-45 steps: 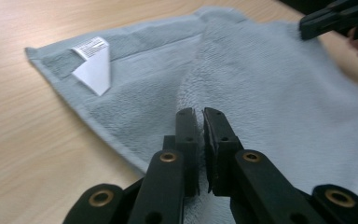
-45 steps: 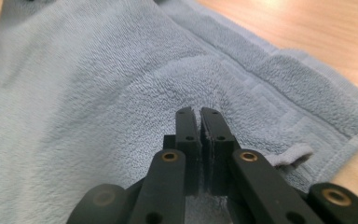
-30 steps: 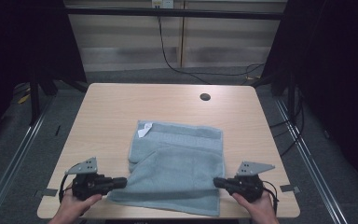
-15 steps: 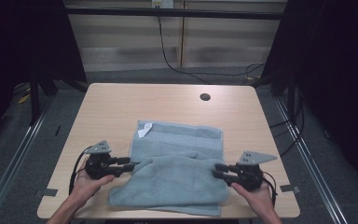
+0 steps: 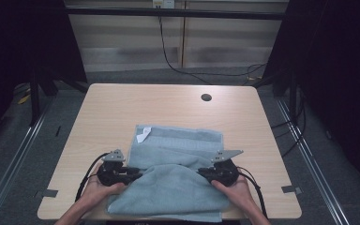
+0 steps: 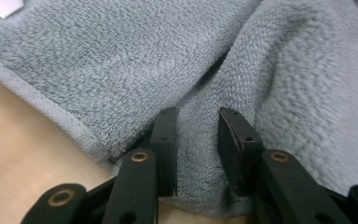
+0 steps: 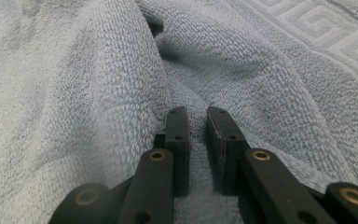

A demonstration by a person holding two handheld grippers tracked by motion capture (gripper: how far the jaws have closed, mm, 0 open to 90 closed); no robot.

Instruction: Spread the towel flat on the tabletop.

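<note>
A light blue towel (image 5: 178, 145) lies rumpled on the wooden table (image 5: 122, 108), its near half bunched into a soft mound. My left gripper (image 5: 138, 174) lies at the towel's left side, and its jaws have just been closing. A thick fold of the towel (image 6: 121, 60) fills the space between the left gripper (image 6: 198, 112) pads. My right gripper (image 5: 201, 174) lies at the towel's right side, and its jaws have also just been closing. The right gripper (image 7: 196, 109) pinches a ridge of the towel (image 7: 74, 93) in a narrow gap.
A white label (image 5: 142, 137) sticks up at the towel's far left corner. A dark round hole (image 5: 206, 97) sits in the tabletop at the far right. Bare wood lies beyond the towel. Cables trail from both grippers toward the table's front edge.
Both grippers have moved from the towel's near corners away from the front edge, to its sides. The jaws opened on the way and closed again on folds. The towel's near half has bunched up.
</note>
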